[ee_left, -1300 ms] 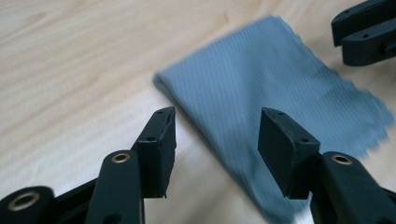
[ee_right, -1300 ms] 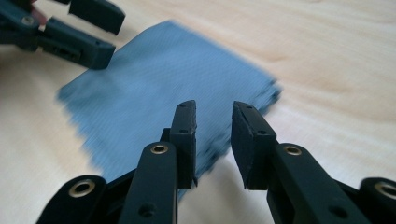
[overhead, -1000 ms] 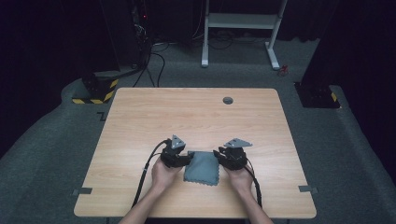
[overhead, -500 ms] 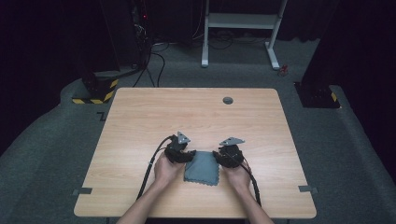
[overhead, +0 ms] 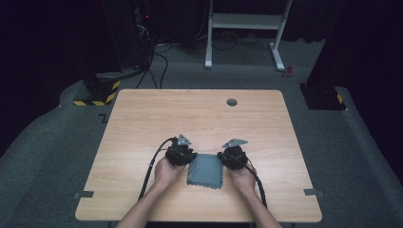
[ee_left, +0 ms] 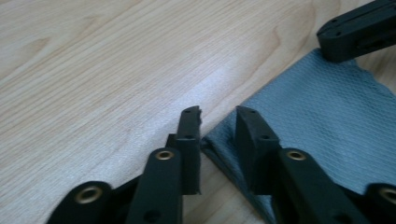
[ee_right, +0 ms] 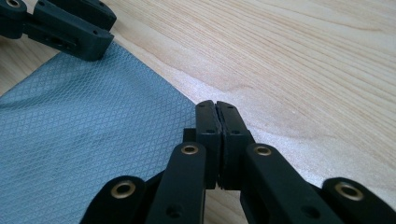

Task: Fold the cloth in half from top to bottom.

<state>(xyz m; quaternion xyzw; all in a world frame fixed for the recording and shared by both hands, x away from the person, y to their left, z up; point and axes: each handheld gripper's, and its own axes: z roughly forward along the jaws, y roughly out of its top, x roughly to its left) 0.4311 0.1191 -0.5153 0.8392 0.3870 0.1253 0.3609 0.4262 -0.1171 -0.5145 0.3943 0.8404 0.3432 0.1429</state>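
- Your left gripper's [ee_left: 218, 122] fingers stand apart, straddling a corner of the grey cloth [overhead: 206, 170].
- Your right gripper's [ee_right: 217, 114] fingers are pressed together at the cloth's opposite edge.
- The cloth lies flat on the bench [overhead: 166, 114] between both hands.

The cloth [ee_left: 322, 126] runs off the right edge of the left gripper view, and off the left and bottom edges of the right gripper view. In the high view, the forearms are cut off at the bottom edge.
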